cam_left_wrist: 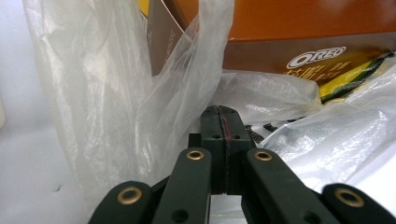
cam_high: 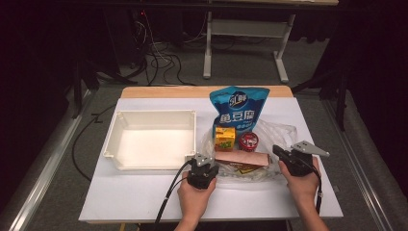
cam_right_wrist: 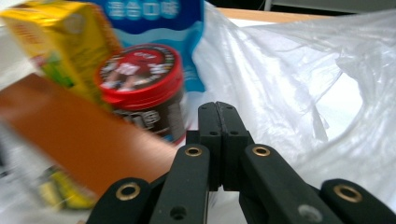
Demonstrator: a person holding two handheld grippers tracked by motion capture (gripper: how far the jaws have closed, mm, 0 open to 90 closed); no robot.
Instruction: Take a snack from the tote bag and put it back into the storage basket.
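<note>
Left gripper (cam_left_wrist: 219,114) has its jaws pressed together, looks like it's pinching the clear plastic bag (cam_left_wrist: 116,93) at its near left edge. Right gripper (cam_high: 284,155) is squeezed closed too, by the bag's right side. Brown Oreo box (cam_high: 240,158) lies longways between them, groceries just behind.

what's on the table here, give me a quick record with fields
surface: white table top
left side: empty white bin
middle: clear plastic bag around a brown box, yellow carton, red-lidded jar
behind: blue pouch, upright
left gripper: shut, at the bag's left edge
right gripper: shut, at the bag's right edge
</note>
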